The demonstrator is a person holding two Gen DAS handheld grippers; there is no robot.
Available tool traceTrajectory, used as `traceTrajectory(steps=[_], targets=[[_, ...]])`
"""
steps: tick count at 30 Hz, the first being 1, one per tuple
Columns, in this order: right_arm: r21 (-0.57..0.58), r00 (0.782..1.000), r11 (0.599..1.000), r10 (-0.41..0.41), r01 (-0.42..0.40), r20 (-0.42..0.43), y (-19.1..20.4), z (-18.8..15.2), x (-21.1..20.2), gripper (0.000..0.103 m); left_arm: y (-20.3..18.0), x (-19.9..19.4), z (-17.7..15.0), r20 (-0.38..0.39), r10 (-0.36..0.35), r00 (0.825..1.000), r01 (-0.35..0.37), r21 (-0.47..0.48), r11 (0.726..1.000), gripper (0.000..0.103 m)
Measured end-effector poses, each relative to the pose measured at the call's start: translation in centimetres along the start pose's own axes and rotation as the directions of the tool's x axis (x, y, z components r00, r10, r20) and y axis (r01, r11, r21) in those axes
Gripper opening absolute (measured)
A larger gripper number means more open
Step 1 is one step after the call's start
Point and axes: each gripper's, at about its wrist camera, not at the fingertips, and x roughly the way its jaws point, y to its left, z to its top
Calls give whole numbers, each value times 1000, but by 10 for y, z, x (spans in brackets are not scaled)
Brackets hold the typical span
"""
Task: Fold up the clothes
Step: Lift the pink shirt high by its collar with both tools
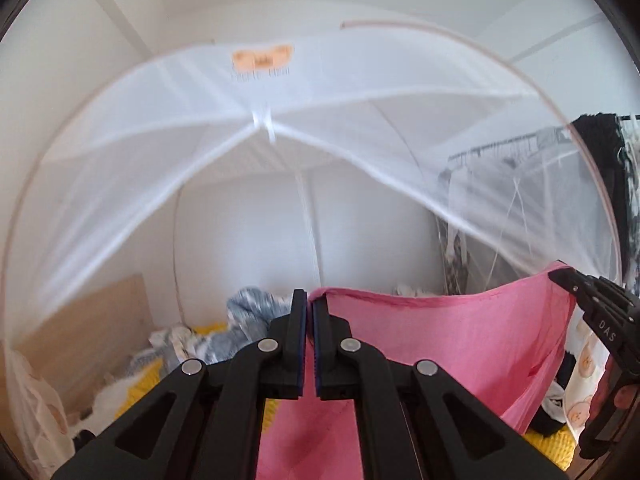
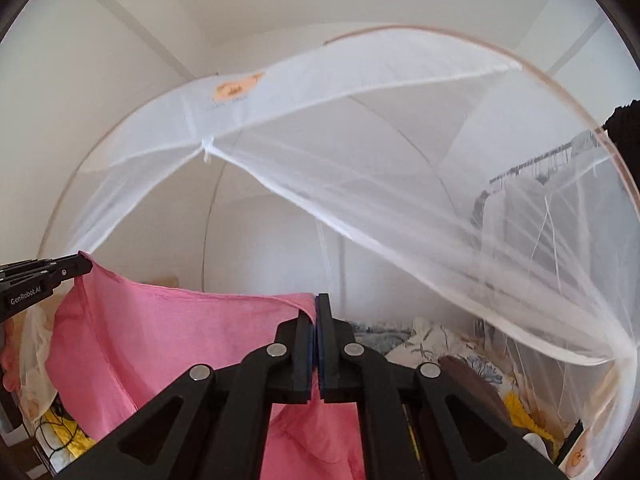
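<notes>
A pink garment (image 1: 460, 344) hangs in the air, stretched between both grippers. My left gripper (image 1: 310, 304) is shut on its top left corner. The right gripper (image 1: 560, 274) shows at the right edge of the left wrist view, pinching the other corner. In the right wrist view my right gripper (image 2: 316, 306) is shut on the pink garment (image 2: 160, 328), and the left gripper (image 2: 82, 260) holds the far corner at the left edge. The cloth sags between them and drops below both views.
A white mosquito net (image 1: 280, 128) domes over the bed. Crumpled clothes (image 1: 248, 320) lie on a yellow bedspread (image 1: 148, 384) below. A wooden board (image 1: 88, 328) leans at the left. A clothes rack (image 1: 512, 152) with hanging garments stands behind the net at the right.
</notes>
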Motion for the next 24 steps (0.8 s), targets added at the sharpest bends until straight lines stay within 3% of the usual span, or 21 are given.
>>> traceTrajectory(steps=[7,14,20,24], targets=[[-25,997,1000,9,-7,74,17,51,-54,1,3,-64,47,90,33,995,-31,-20,999,3],[-19,991,1000,26,-24,128,22,70,-84,1,-7,-83,70,114,65,991,-63,-22,998,3],[-7,998,1000,28,-28,53,15,40,-39,1,-9,-18,43,8,83,996,-83,-42,996,3],[8,999,1000,23,-23,-47,8,6,21,1,-15,63,10,-112,113,987,-117,-26,993,3]])
